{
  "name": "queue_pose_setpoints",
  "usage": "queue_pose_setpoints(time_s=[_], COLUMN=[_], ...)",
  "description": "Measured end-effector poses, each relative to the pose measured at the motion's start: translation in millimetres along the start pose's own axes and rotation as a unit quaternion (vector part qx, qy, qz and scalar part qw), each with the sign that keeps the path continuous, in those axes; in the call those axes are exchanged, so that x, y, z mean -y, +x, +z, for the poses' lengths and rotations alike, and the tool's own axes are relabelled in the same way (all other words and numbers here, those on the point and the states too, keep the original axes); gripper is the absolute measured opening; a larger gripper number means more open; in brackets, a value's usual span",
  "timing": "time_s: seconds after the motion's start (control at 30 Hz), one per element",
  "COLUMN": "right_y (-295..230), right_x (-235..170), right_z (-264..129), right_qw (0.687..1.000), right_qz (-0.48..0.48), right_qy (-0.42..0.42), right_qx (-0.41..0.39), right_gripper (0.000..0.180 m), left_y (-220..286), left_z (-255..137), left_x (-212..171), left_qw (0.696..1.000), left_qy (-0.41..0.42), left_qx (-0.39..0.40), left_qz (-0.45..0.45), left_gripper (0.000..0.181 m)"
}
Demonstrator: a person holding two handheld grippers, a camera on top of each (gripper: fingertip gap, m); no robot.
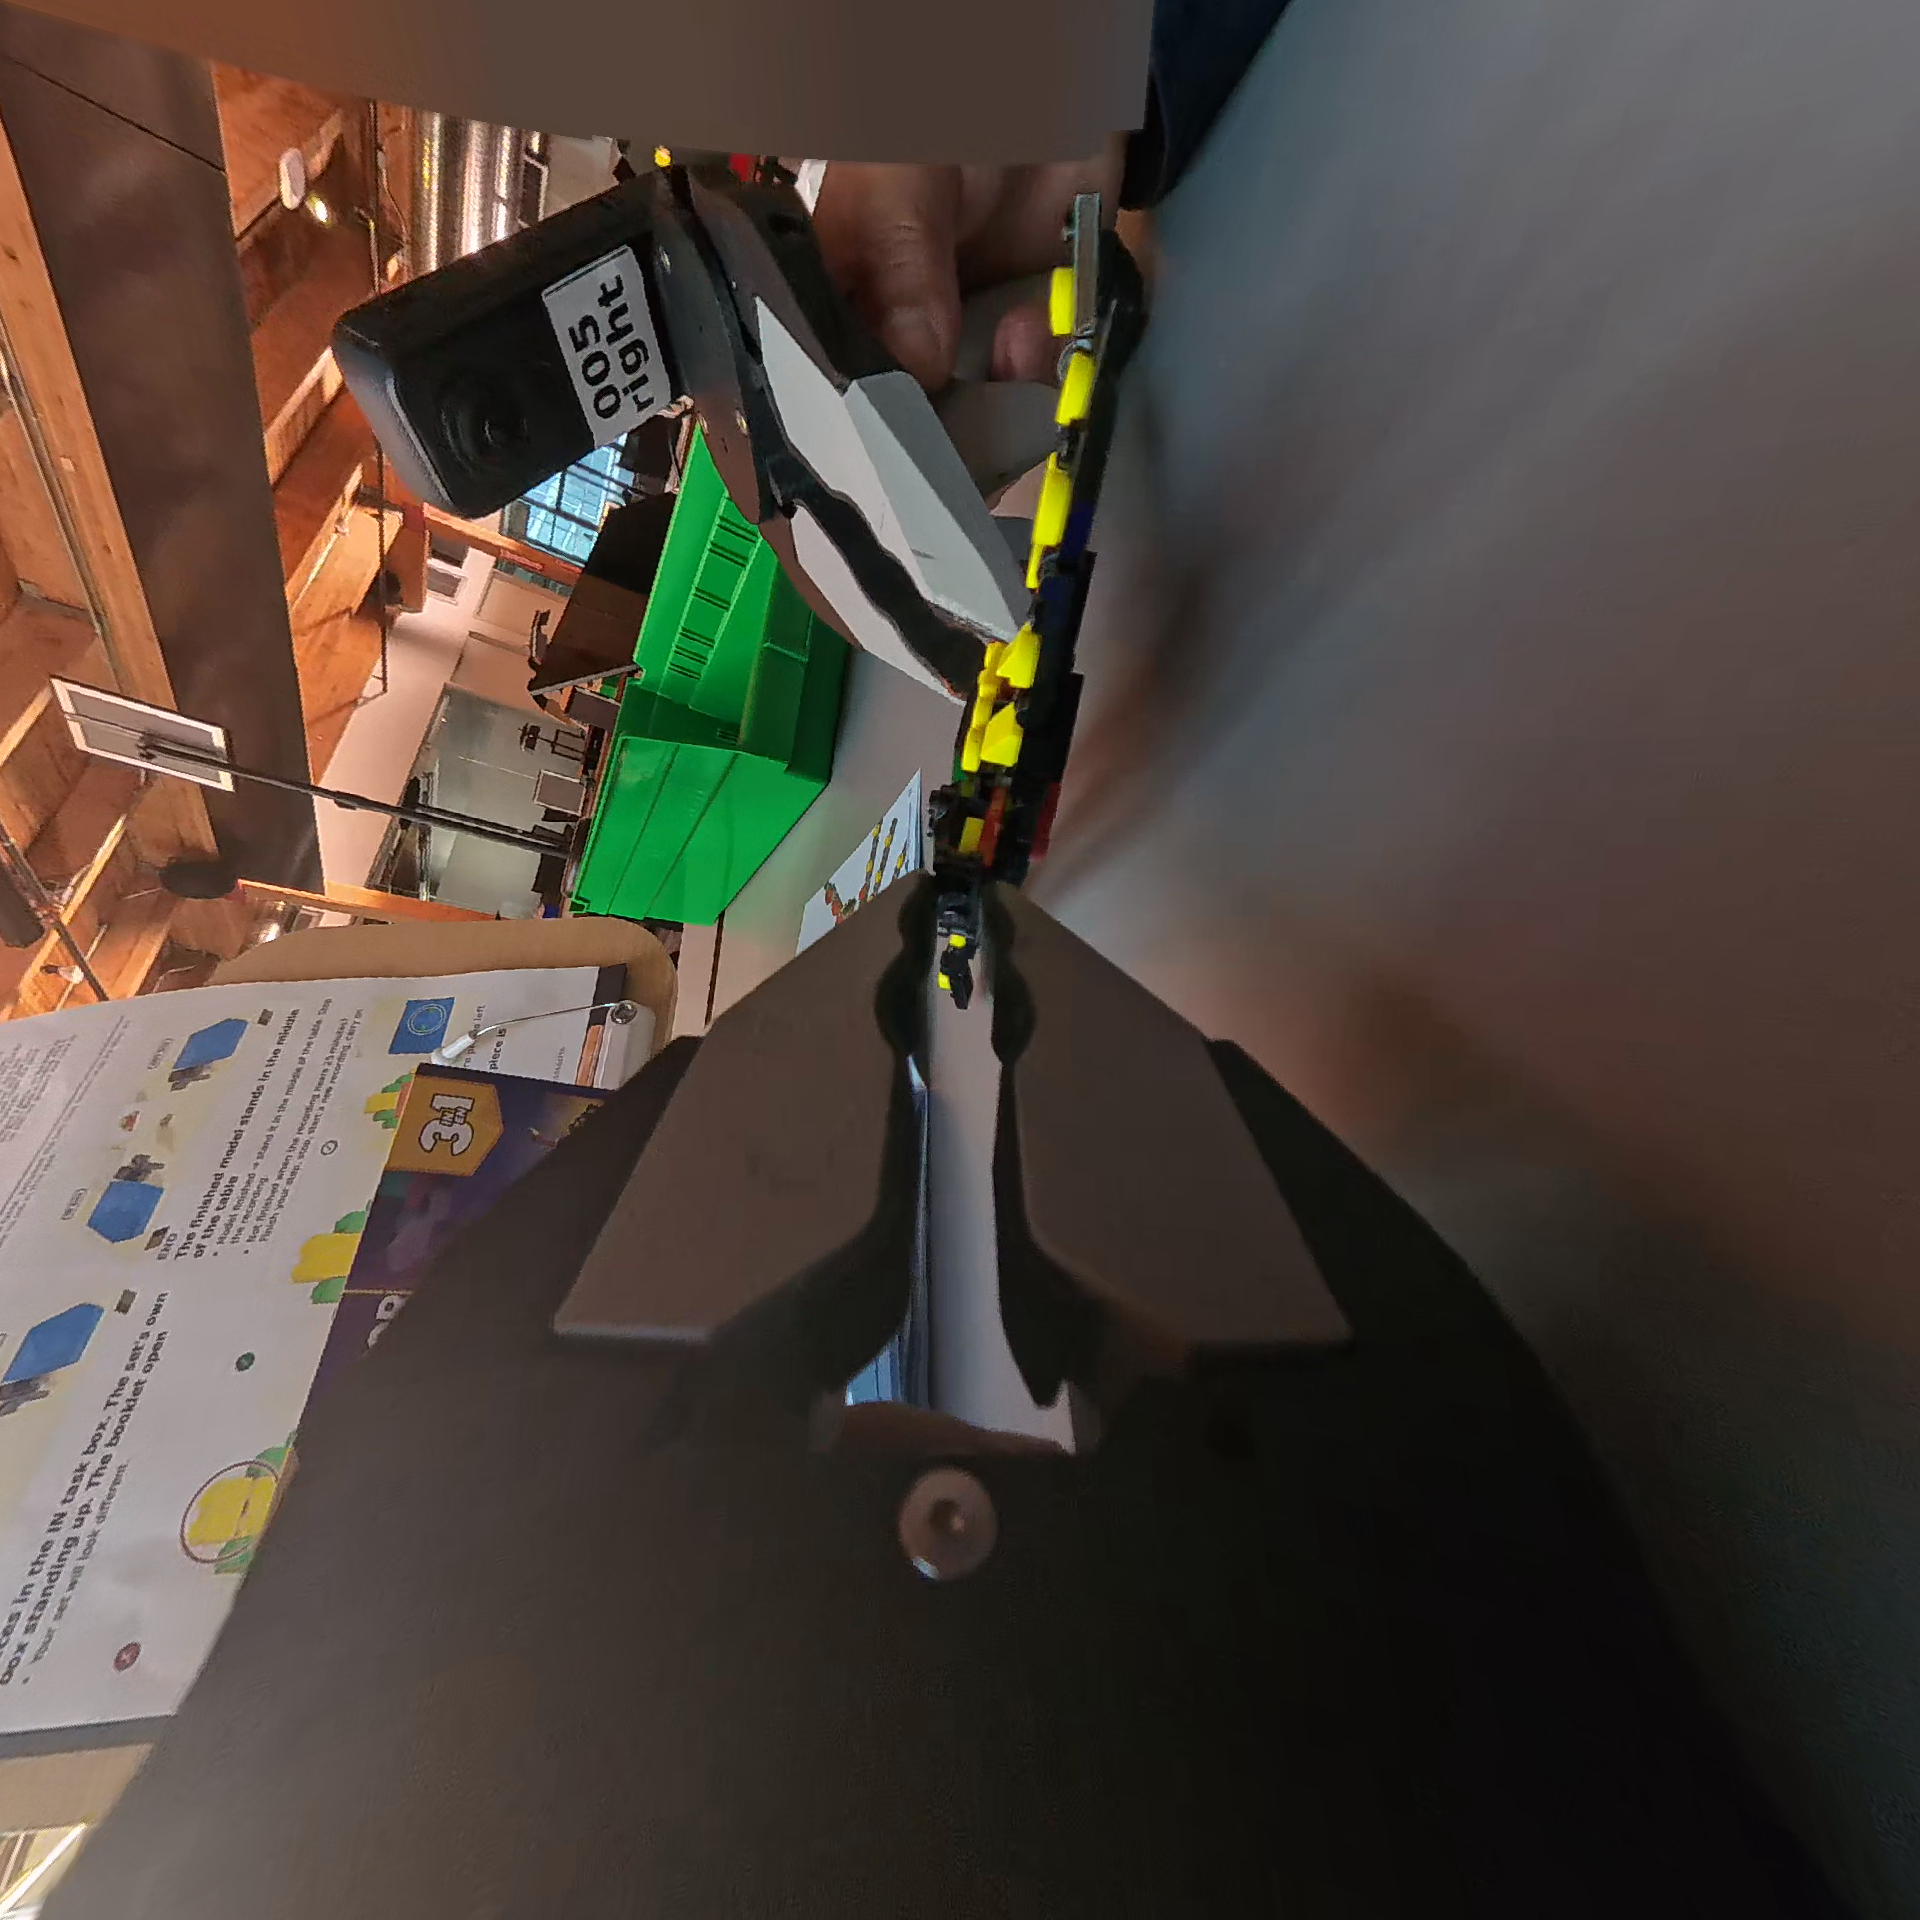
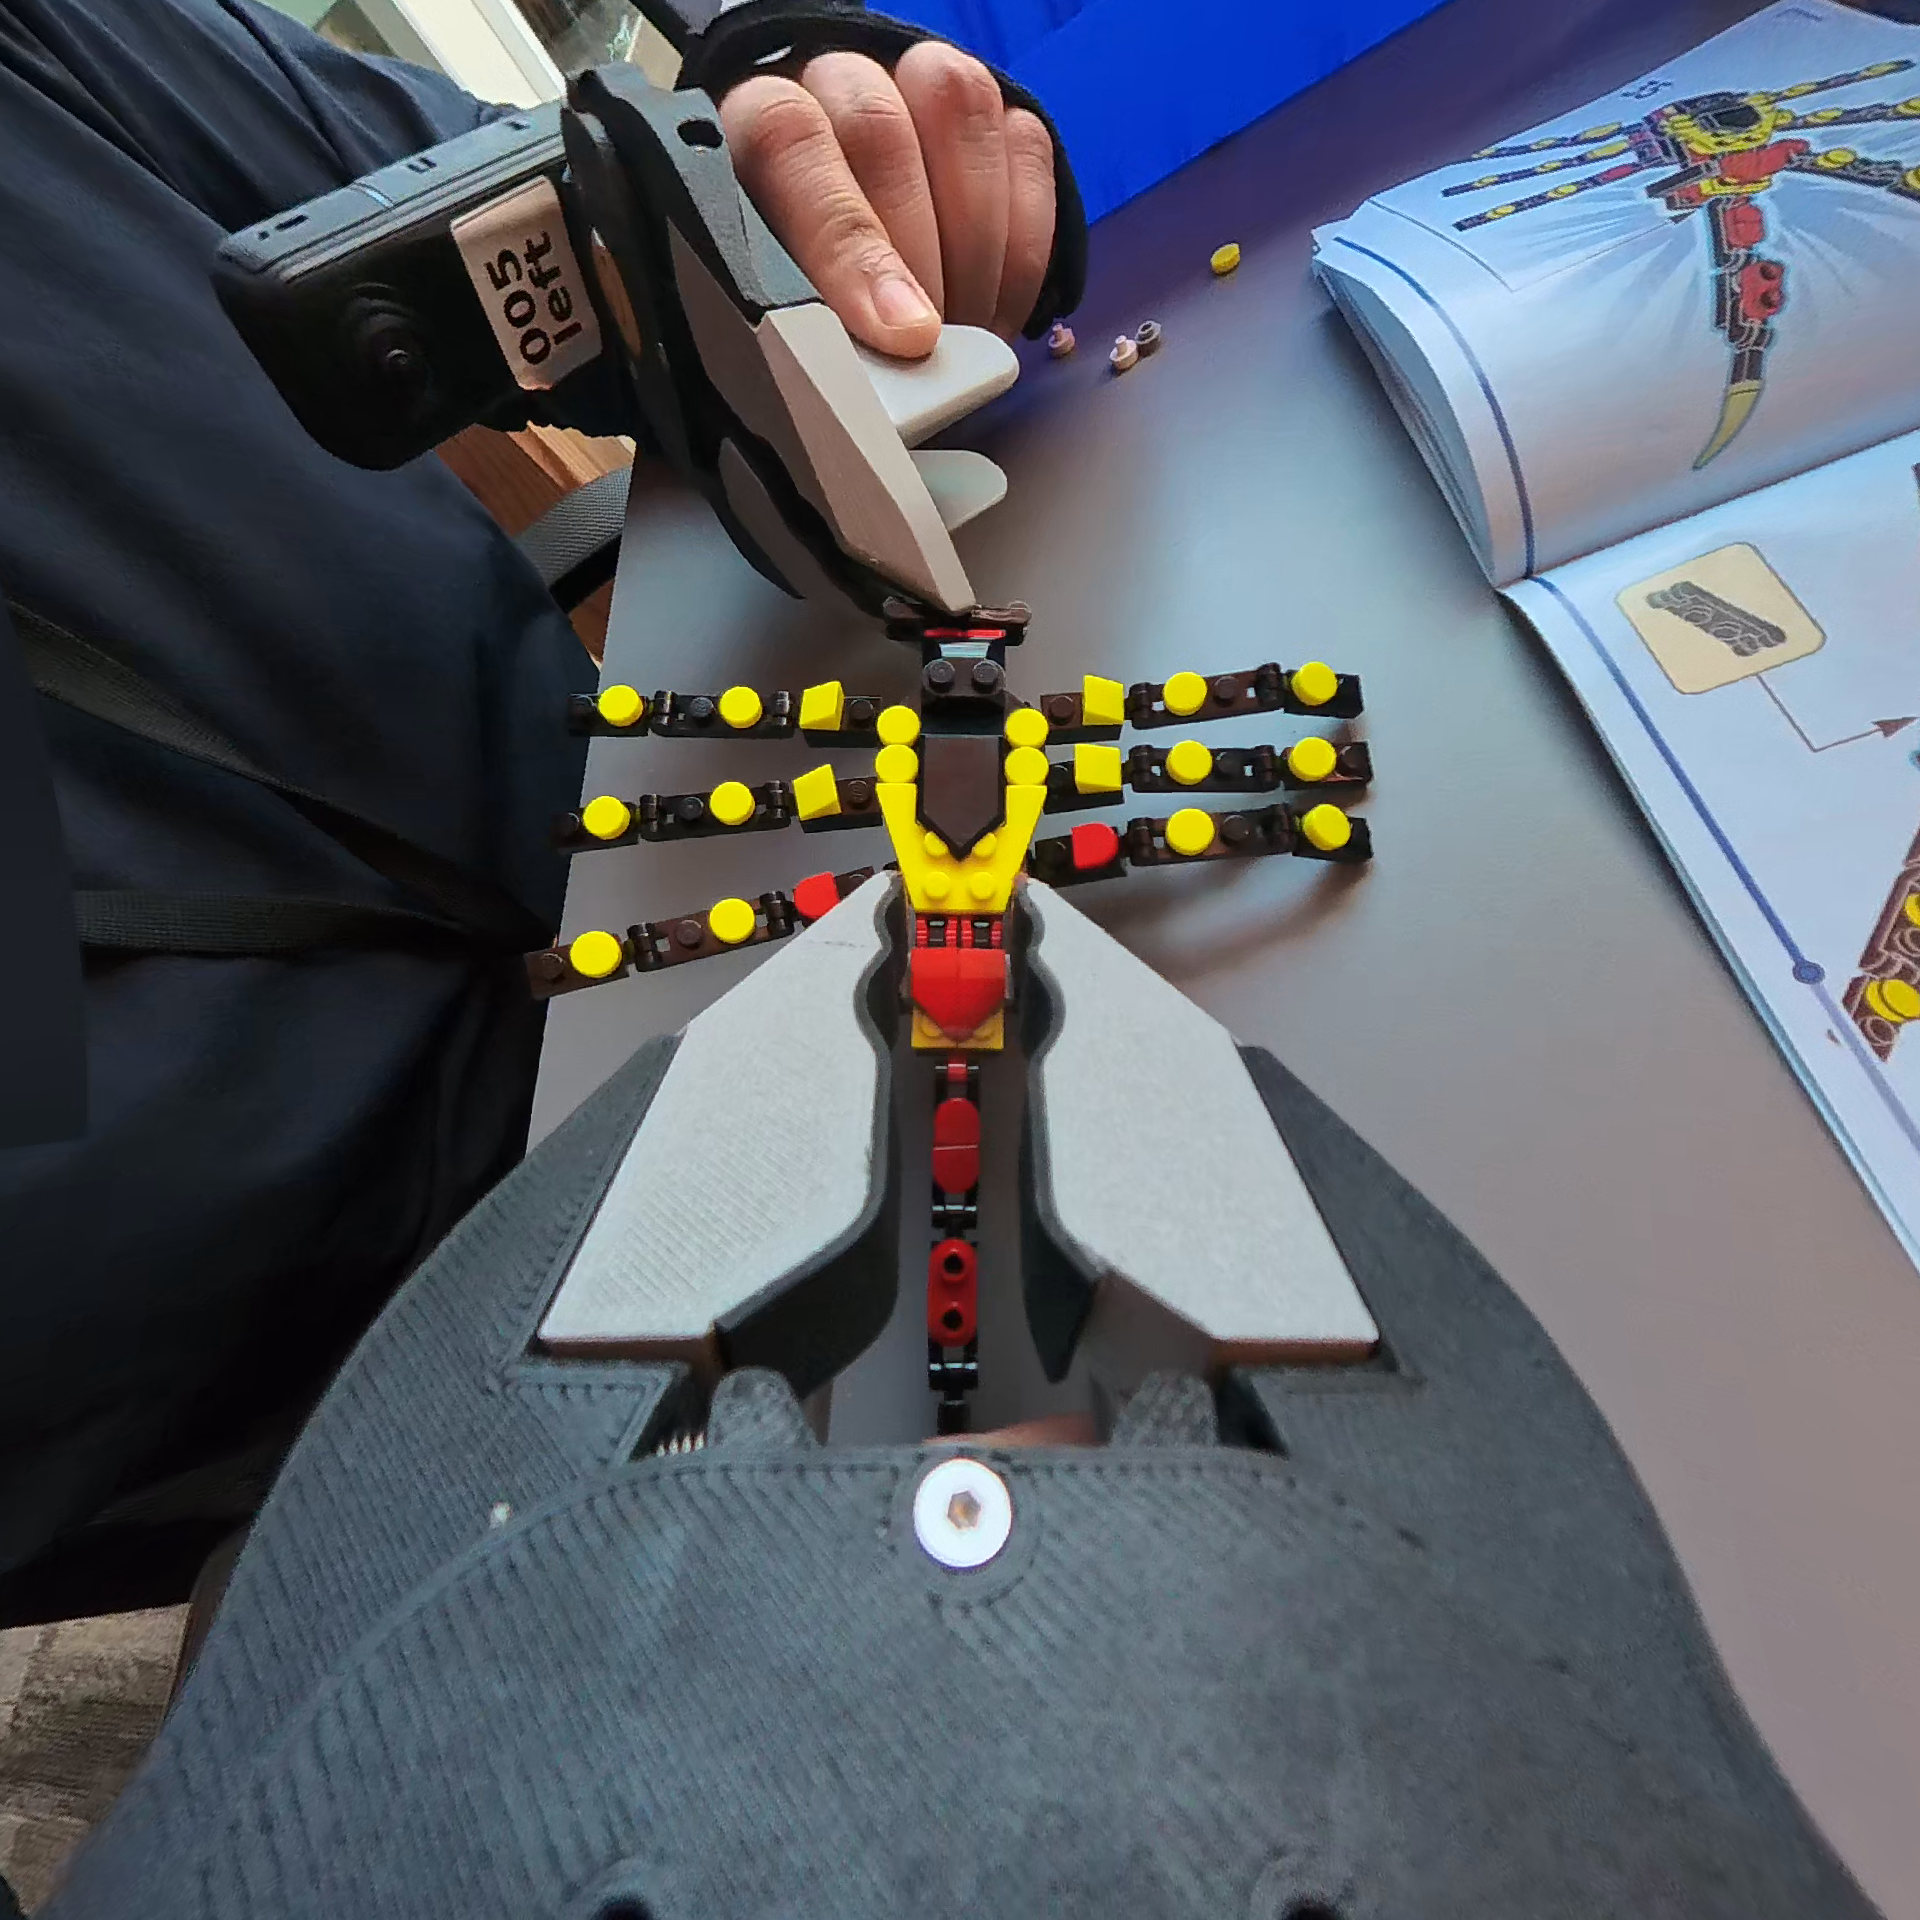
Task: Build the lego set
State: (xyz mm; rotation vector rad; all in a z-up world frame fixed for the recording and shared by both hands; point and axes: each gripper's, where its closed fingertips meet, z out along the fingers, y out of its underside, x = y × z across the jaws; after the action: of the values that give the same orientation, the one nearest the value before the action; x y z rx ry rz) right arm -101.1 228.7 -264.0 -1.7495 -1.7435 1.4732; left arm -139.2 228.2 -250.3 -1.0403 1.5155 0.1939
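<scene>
A Lego creature model [image 2: 961, 790] lies flat on the grey table [image 2: 1351, 1091]. It has a yellow and red body, a red tail and six dark legs with yellow studs. My right gripper [image 2: 956, 904] is shut on the red and yellow body, with the tail running back between its fingers. My left gripper [image 2: 966, 608] is shut on the dark head end of the model. In the left wrist view the left gripper [image 1: 954, 925] pinches that end of the model [image 1: 1013, 707], seen edge-on, and the right gripper [image 1: 987, 644] holds it farther along.
An open instruction booklet [image 2: 1662, 416] lies to the right. Small loose pieces [image 2: 1132, 343] and a yellow stud [image 2: 1226, 258] sit beyond the model. A blue bin [image 2: 1195, 83] stands behind. Green bins [image 1: 707, 748], a printed sheet [image 1: 156, 1299] and the set box [image 1: 468, 1195] show in the left wrist view. The table edge runs under the left-side legs. Across from one pair of fingers to the other is roughly 5 cm.
</scene>
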Motion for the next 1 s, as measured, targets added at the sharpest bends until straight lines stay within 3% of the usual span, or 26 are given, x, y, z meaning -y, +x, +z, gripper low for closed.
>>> queue_pose_setpoints(time_s=[0.1, 0.27, 1.0], right_y=[-2, -9, -11], right_x=[1, 9, 20], right_z=[-1, -4, -12], right_qw=[1.000, 0.999, 0.996], right_qz=[0.001, 0.010, 0.020], right_qy=[0.004, 0.034, 0.074], right_qx=[0.005, 0.029, 0.040], right_gripper=[0.016, 0.016, 0.016], left_y=[-3, -16, -28], left_z=[-1, -6, -11], left_x=[2, 9, 12], left_qw=[1.000, 0.985, 0.978], left_qy=[0.017, 0.089, 0.120], left_qx=[0.002, -0.016, 0.005], left_qz=[-0.026, -0.144, -0.168], left_gripper=[0.006, 0.006, 0.006])
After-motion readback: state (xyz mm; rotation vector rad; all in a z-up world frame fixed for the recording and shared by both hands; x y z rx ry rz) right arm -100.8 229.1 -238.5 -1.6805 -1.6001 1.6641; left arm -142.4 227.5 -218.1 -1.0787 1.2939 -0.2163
